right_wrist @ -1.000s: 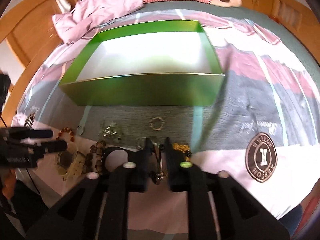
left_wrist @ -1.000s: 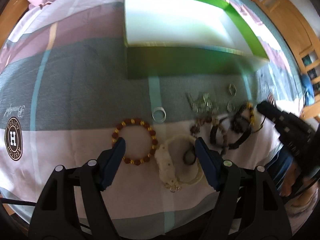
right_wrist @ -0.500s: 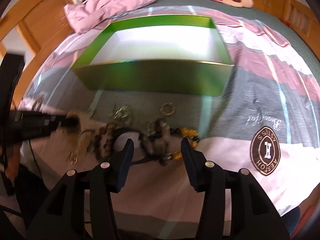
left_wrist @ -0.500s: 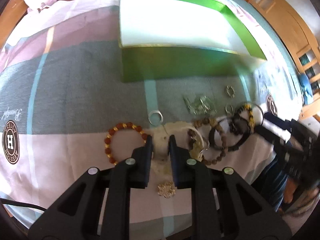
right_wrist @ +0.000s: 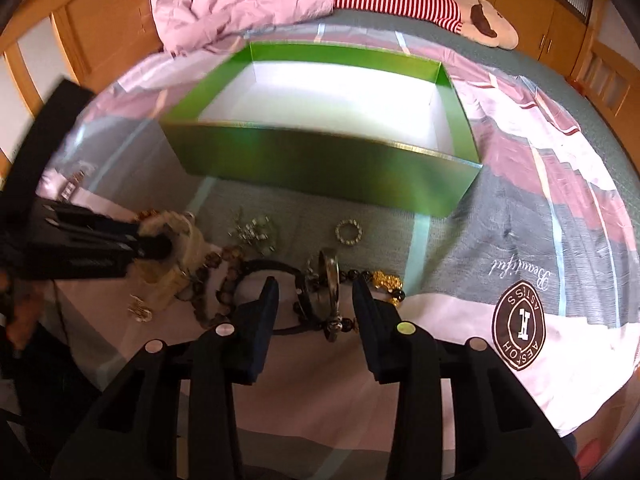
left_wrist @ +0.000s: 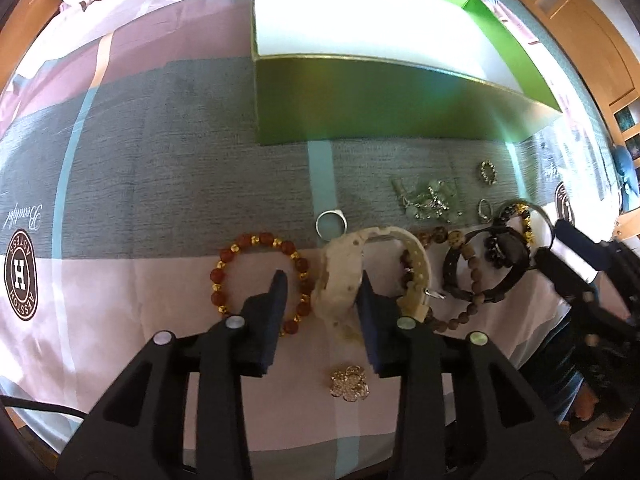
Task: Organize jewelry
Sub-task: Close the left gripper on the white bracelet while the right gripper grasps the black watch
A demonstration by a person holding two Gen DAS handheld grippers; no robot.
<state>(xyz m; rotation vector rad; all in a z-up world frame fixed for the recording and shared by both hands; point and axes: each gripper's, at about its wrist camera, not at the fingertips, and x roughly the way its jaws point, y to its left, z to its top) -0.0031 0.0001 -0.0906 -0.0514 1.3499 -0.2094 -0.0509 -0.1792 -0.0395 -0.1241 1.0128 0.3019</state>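
Note:
Jewelry lies on the bedspread in front of an open green box (left_wrist: 360,104) with a white inside, also in the right wrist view (right_wrist: 320,160). My left gripper (left_wrist: 320,284) is open with a cream bracelet (left_wrist: 340,276) between its jaws, beside a red and gold bead bracelet (left_wrist: 256,240). A silver ring (left_wrist: 331,222) and a gold flower charm (left_wrist: 349,383) lie near. My right gripper (right_wrist: 314,294) is open around a dark bangle (right_wrist: 330,280) and black bead strands (right_wrist: 280,276).
A pile of small silver pieces (left_wrist: 430,200), a crystal ring (right_wrist: 348,232) and brown bead bracelets (left_wrist: 460,264) lie between the grippers. A crumpled pink sheet (right_wrist: 240,4) and a striped plush toy (right_wrist: 420,4) lie behind the box. Wooden bed frame (right_wrist: 92,32) borders the bed.
My left gripper shut on the cream bracelet and has now opened again around it. My right gripper opened from the dark bangle and has stayed open, closer to the jewelry.

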